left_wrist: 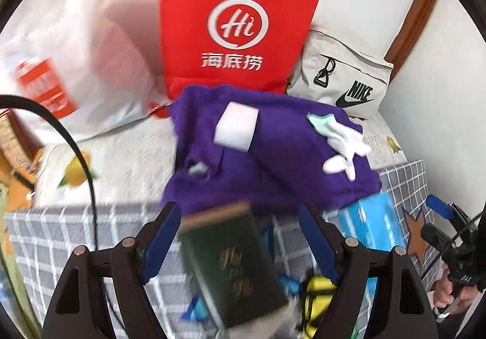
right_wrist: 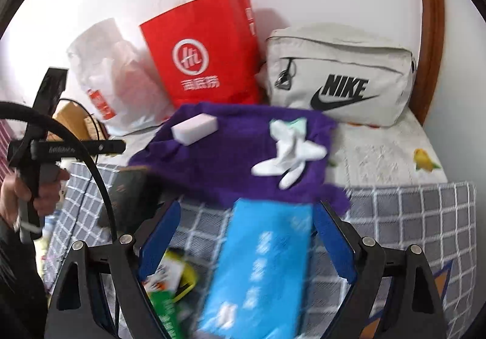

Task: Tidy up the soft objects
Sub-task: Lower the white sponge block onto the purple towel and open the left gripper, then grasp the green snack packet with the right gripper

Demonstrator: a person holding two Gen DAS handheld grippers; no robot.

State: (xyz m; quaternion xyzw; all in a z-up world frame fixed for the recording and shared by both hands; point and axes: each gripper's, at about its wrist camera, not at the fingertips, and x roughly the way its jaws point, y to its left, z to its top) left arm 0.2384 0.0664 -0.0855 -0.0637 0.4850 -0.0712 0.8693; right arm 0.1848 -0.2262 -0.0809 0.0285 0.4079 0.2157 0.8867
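A purple cloth lies on the bed, with a white sponge block and white socks on top. It also shows in the right wrist view, with the sponge and socks. My left gripper is open, with a dark green booklet lying between its fingers. My right gripper is open, with a blue tissue pack between its fingers. The blue pack also shows in the left wrist view.
A red paper bag, a white plastic bag and a grey Nike bag stand against the wall behind the cloth. A grey checked blanket covers the bed front. A yellow item and a green packet lie near the grippers.
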